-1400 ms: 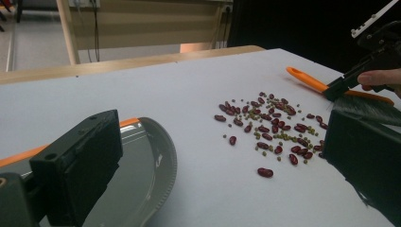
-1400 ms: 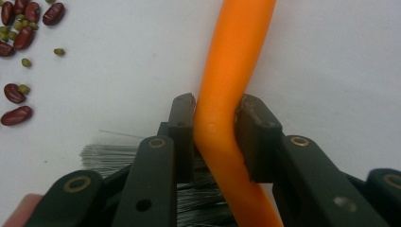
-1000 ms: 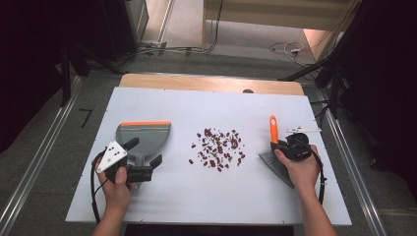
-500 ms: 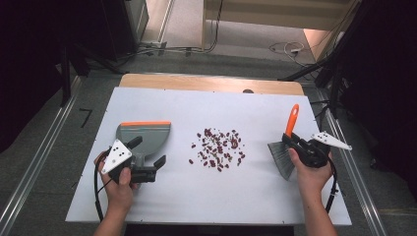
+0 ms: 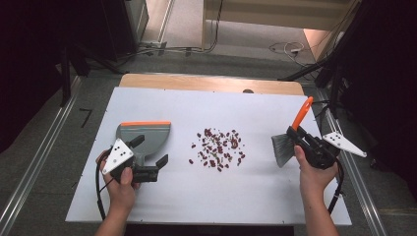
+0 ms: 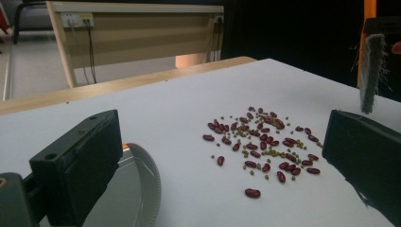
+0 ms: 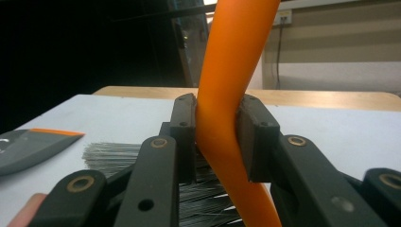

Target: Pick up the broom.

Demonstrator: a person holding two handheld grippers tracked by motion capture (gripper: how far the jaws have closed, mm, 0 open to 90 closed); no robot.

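Right gripper view: right hand-held gripper clamps the brush's orange handle.

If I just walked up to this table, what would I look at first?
Probably the pile of red beans mixed with tiny green ones, scattered in the middle of the white table. Next, the brush with its bright orange handle, gripped by the right gripper and lifted at the right side. On the left lies a grey dustpan with an orange edge, and the left gripper stands open over its handle.
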